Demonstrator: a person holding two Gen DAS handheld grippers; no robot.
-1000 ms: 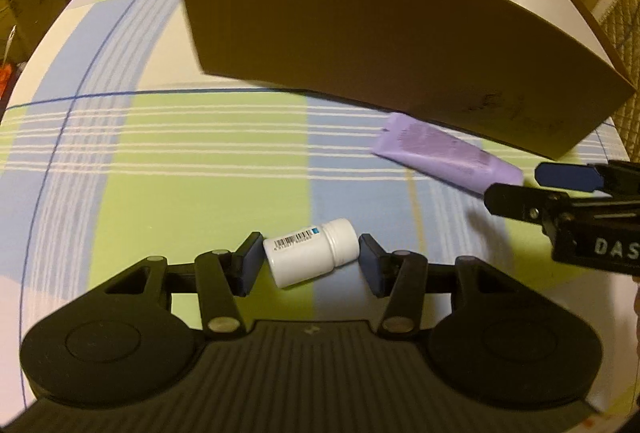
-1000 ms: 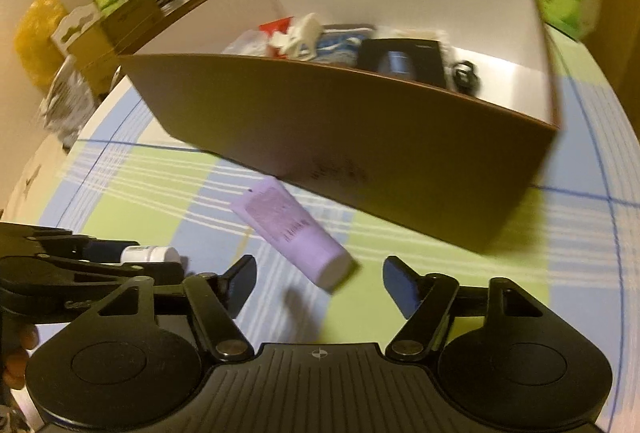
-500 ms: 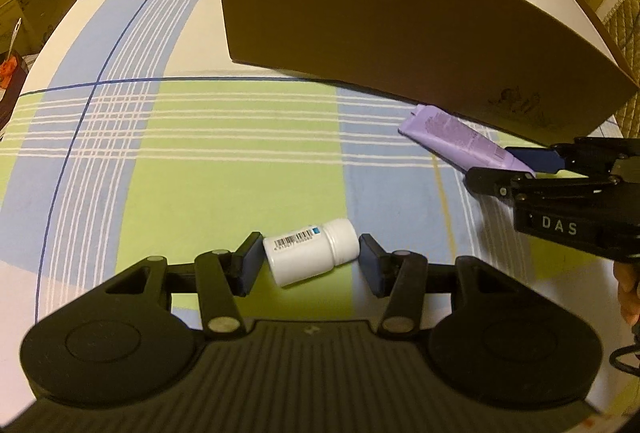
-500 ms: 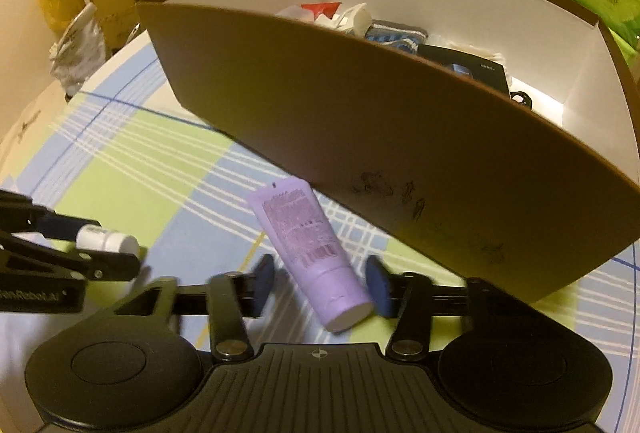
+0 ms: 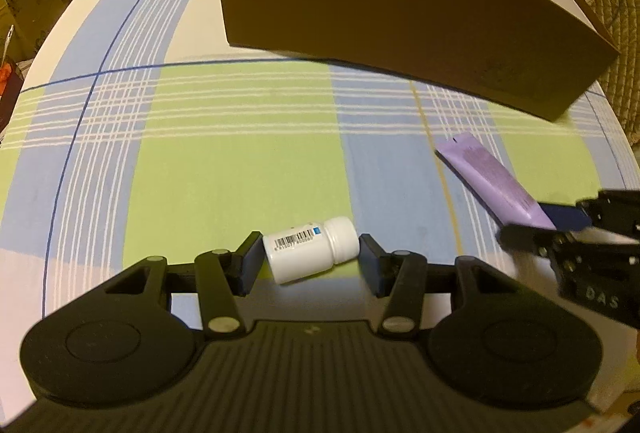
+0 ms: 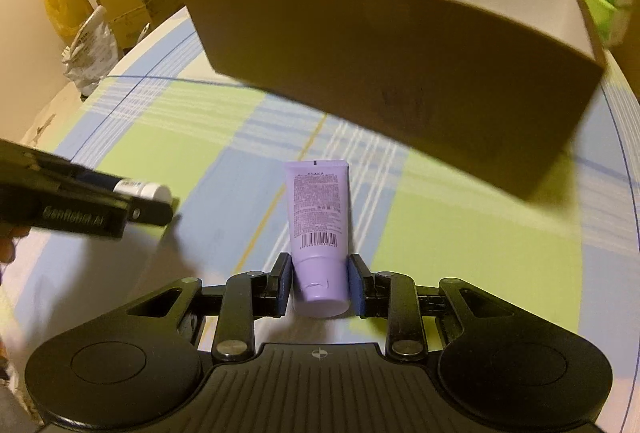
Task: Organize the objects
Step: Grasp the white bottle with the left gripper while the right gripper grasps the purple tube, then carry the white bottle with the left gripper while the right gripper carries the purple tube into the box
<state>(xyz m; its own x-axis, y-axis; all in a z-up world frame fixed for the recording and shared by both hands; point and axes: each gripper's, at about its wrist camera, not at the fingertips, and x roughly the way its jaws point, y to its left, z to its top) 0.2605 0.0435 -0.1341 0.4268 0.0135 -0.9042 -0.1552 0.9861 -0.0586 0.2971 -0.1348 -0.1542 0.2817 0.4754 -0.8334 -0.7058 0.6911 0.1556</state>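
Your left tool (image 5: 311, 260) is closed on the white pill bottle (image 5: 310, 248), end to end: one pad on its base, the other on its cap. The bottle lies tilted between the pads, so the hold runs along its axis on two small, smooth faces. If you swing it fast or roll the wrist, it can pivot or shoot out sideways. The cap may also give a little under pressure, which would loosen the hold.

Your right tool (image 6: 319, 284) is closing on the purple tube (image 6: 319, 229), which lies on the worktop (image 5: 240, 161) pointing straight ahead of the tool, its cap end between the pads and its flat crimped end farthest from you. The pads look at or very near the tube's sides just above the cap; I cannot tell whether they are pressing yet. Lift before they are firm and the tube stays behind or drags. Held this near the cap, the long soft body will hang forward and may droop or swing.

The brown cardboard box (image 6: 400, 73) stands ahead of both tools, its near wall high and facing you, and I judge both things are bound for it. Carry either one too low and it strikes that wall, which could knock it loose or shove the box. Your two tools are also near each other, the right just beside the left, so raising both together risks a clash.
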